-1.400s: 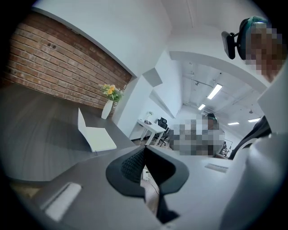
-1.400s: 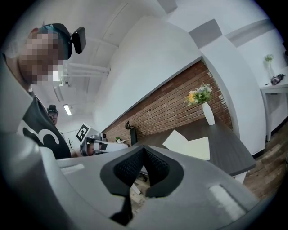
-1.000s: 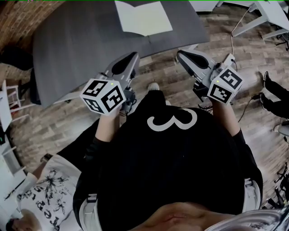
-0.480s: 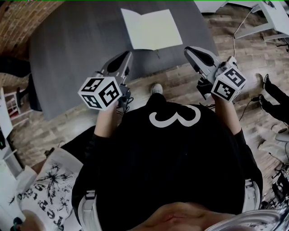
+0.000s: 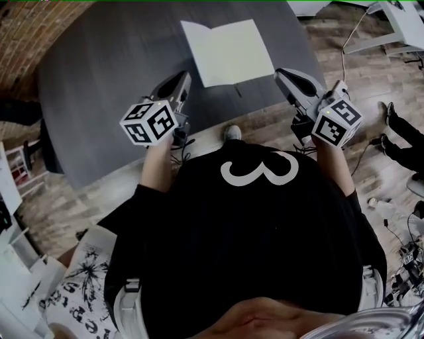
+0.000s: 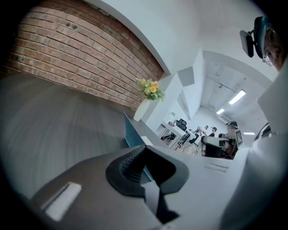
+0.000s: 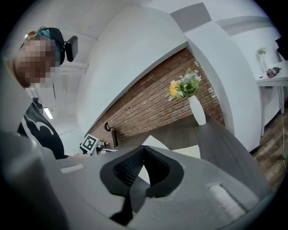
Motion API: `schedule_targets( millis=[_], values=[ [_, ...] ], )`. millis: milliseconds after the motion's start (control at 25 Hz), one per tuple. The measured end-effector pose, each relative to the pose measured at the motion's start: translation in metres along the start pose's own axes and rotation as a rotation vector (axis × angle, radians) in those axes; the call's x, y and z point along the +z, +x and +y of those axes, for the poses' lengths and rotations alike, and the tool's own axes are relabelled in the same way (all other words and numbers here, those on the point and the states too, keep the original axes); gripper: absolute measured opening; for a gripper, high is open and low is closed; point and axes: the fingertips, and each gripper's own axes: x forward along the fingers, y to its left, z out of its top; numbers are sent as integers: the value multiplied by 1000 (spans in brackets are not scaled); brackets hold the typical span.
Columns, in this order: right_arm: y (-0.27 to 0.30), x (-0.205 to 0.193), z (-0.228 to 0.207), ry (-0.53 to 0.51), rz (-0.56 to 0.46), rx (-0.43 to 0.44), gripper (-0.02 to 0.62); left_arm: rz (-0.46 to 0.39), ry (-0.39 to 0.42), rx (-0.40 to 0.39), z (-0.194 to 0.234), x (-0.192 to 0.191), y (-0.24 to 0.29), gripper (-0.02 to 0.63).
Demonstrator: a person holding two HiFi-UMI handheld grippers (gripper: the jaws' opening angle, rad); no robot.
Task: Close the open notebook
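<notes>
The open notebook lies flat on the dark grey table, its pale pages up, near the table's front edge. My left gripper hovers over the table edge, just left of and short of the notebook, shut and empty. My right gripper is held at the notebook's right front corner, also shut and empty. In the left gripper view the gripper points at the notebook's teal cover edge. In the right gripper view the gripper points at the white pages.
A white vase of flowers stands at the table's far end by a brick wall. White desks and cables lie at the right on the wooden floor. A person in a printed shirt is at the lower left, another's legs at the right.
Both grippers have moved forward, from over the floor to the table's front edge. The notebook now sits lower and nearer in the head view. Both stayed shut.
</notes>
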Motion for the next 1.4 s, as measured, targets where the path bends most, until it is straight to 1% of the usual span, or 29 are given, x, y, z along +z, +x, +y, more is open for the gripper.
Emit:
schedule_targets(
  millis=[160,280,480,680,1000,1400],
  values=[
    [3,-1,-5,4,0,-2,2,18,-12,-8,15,-10,17,11],
    [2,0,-10,17,7,1,2,30,-44,-14,23,-17,30,11],
    [1,6,-23,25,30,20,2,19,-74,-6,27,-13,44,11],
    [1,16,-41,39,46,37,2,13,-97,7,23,-11,54,11],
    [-1,23,-57,49,59,69,2,-8,-79,-9,0,0,70,11],
    [-16,24,-80,73,53,59,2,14,-70,-27,-21,-1,98,11]
  ],
)
